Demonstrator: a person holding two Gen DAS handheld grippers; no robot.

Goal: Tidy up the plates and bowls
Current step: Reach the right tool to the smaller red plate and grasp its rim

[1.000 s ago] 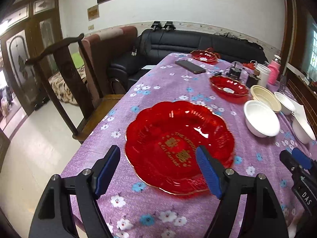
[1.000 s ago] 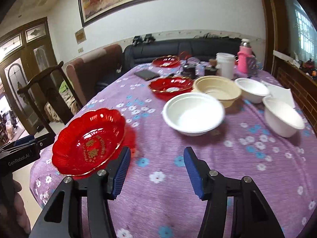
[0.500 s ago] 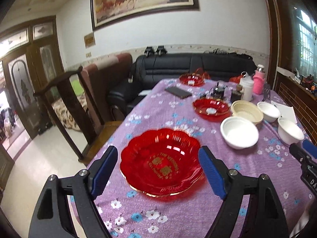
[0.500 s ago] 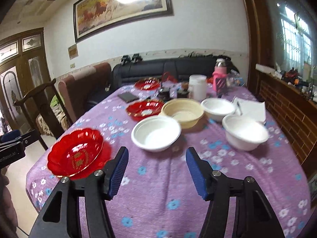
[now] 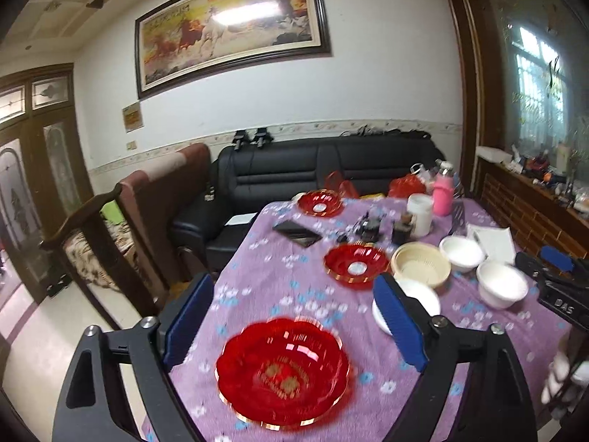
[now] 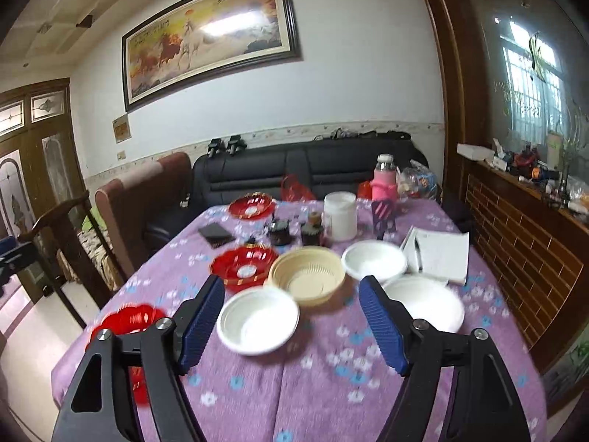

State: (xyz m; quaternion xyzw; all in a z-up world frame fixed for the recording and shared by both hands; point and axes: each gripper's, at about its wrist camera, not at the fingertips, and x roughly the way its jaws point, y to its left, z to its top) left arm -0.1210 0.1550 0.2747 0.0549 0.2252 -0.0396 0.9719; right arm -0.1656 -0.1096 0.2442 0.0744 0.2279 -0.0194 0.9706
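Both raised well above the tabletop [image 5: 257, 258] compared with a second ago, with far more wall, painting [image 5: 228, 25] and sofa [image 5: 324, 169] in view than before.

Left gripper [image 5: 291, 326]: jaws released and opening, wider apart than a second ago, nothing pinched between the blue pads. Large red plate [image 5: 282, 370] lying flat on the purple floral cloth, below and between the fingers, apart from both; much smaller in the picture than earlier, when it filled the gap between the pads. Beyond the right finger: a white bowl [image 5: 423, 300], partly hidden by that finger. Farther ahead: second red plate [image 5: 356, 266], cream basket bowl [image 5: 421, 269], two more white bowls to the right, third red plate [image 5: 319, 202] at the far end of the tabletop.

Right gripper [image 6: 291, 326]: jaws likewise released and opening, wider than a second ago, empty. Near white bowl [image 6: 257, 319] on the cloth just ahead, between the fingers, untouched. Cream basket bowl [image 6: 307, 275] straight beyond it, red plate [image 6: 244, 266] ahead to the left, one white bowl [image 6: 374, 259] ahead to the right, another [image 6: 427, 304] behind the right finger. Large red plate [image 6: 127, 318] far left, partly hidden by the left finger, seemingly where it lay a second ago.

Both views motion-blurred.
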